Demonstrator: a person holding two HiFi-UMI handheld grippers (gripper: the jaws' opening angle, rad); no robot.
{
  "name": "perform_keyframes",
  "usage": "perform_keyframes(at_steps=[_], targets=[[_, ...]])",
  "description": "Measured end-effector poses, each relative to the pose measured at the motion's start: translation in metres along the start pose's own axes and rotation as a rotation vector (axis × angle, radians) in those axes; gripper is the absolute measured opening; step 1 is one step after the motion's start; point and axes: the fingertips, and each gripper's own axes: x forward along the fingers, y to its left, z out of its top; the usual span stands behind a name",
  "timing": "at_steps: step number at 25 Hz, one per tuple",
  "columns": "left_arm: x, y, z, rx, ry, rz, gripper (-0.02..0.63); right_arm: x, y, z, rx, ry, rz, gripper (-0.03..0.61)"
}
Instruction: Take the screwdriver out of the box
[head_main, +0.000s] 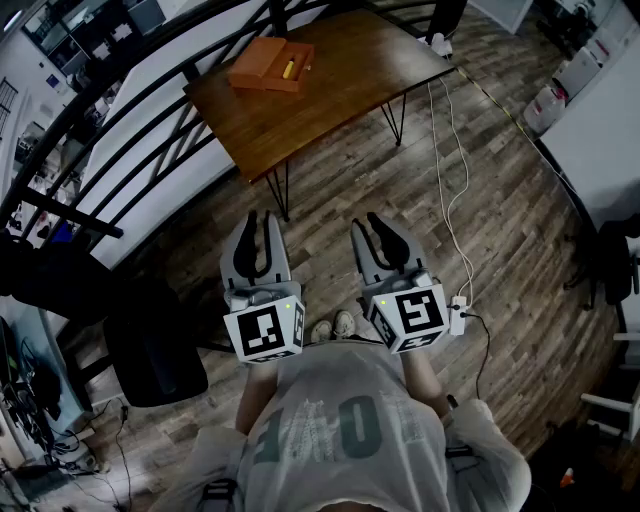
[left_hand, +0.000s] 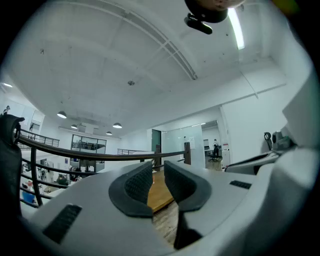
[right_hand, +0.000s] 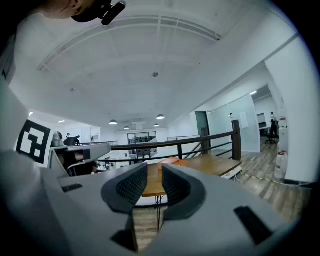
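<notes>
Far left: dark railing (head_main: 120, 125) runs diagonally along the edge of the wood floor (head_main: 510, 230). Black chair (head_main: 150, 350) stands below it, near the person's left side.

Left gripper (head_main: 262, 222): held level at waist height and pointing ahead. In the left gripper view its ribbed pads (left_hand: 137, 184) stand a narrow slit apart. Only the table edge and floor show through the slit, so it grips nothing. Marker cube faces up toward the head camera.

Centre, far ahead: brown table (head_main: 340, 95) on thin black legs, well apart from both grippers. An orange box (head_main: 268, 66) sits at the table's far left corner, lid open. The screwdriver (head_main: 288, 69) lies inside it, with a yellow handle; finer detail is too small to make out. Nothing touches the box.

Near the bottom centre, the person's shoes (head_main: 333, 326) show between the two grippers.

Right gripper (head_main: 365, 222): beside the left one, tipped very slightly downward. In the right gripper view its jaws are a small gap apart and empty. The orange box and tabletop are visible in the distance, just above the jaw tips.

Right: a white cable (head_main: 455, 170) trails across the floor from the table's far right corner. It ends at a small white plug block (head_main: 458, 315) just beside the right gripper's cube.
</notes>
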Motion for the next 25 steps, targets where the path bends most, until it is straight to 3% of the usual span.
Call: perform_keyframes(at_steps=[15, 25], targets=[[0.016, -0.012, -0.011, 0.014, 0.023, -0.026, 0.071, -0.002, -0.024, -0.001, 0.069, -0.008, -0.019, 0.101], [0.034, -0.031, -0.012, 0.035, 0.007, -0.035, 0.071, -0.002, -0.056, 0.001, 0.059, -0.030, -0.035, 0.101]])
